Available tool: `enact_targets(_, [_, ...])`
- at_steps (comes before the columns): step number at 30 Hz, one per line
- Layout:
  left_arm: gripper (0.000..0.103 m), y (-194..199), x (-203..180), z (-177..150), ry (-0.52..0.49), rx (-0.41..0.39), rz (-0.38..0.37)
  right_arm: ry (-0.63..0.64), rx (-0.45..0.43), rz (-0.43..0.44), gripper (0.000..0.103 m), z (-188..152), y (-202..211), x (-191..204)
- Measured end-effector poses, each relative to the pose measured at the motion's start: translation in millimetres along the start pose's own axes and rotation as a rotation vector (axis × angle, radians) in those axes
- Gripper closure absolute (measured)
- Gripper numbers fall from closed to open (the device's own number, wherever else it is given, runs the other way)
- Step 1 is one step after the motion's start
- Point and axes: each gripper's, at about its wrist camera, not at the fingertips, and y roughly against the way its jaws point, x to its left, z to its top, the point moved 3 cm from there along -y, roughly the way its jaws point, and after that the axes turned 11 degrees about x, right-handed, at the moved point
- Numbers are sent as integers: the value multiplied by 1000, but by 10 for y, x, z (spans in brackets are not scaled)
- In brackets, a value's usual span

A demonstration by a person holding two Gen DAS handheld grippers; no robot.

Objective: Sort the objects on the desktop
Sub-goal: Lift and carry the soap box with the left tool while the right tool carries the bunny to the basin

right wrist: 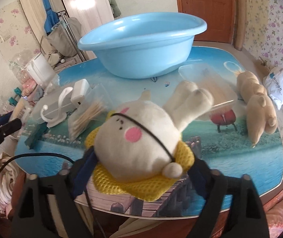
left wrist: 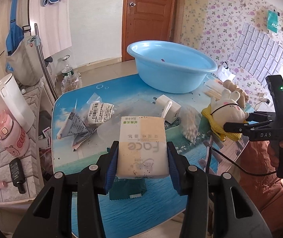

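Note:
My left gripper [left wrist: 142, 158] is shut on a tissue pack [left wrist: 142, 144] marked "Face" and holds it over the table's near side. My right gripper [right wrist: 139, 170] is shut on a white plush rabbit [right wrist: 139, 136] with a yellow mesh collar; the rabbit also shows in the left wrist view [left wrist: 227, 111] at the table's right edge. A light blue basin [left wrist: 171, 65] stands at the far side of the table and also shows in the right wrist view [right wrist: 141, 41]. A white charger plug [left wrist: 170, 107], a cotton swab bag [left wrist: 190, 125] and a tan plush [right wrist: 258, 107] lie on the table.
The ocean-print table [left wrist: 121, 208] carries crumpled wrappers [left wrist: 86, 123], a green packet [left wrist: 127, 192] under the tissue pack and a clear lid [right wrist: 206, 79]. A side counter [left wrist: 12, 138] at the left holds a white kettle, a pink cup and a black bottle. A black cable [left wrist: 240, 168] hangs at the right.

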Motion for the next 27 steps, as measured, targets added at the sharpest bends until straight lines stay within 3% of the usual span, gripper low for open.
enact_targets(5, [58, 28, 2, 25, 2, -9, 0, -9, -33, 8, 35, 28, 120, -16])
enact_targets(27, [58, 176, -125, 534, -13, -78, -25, 148, -138, 98, 35, 399, 733, 312])
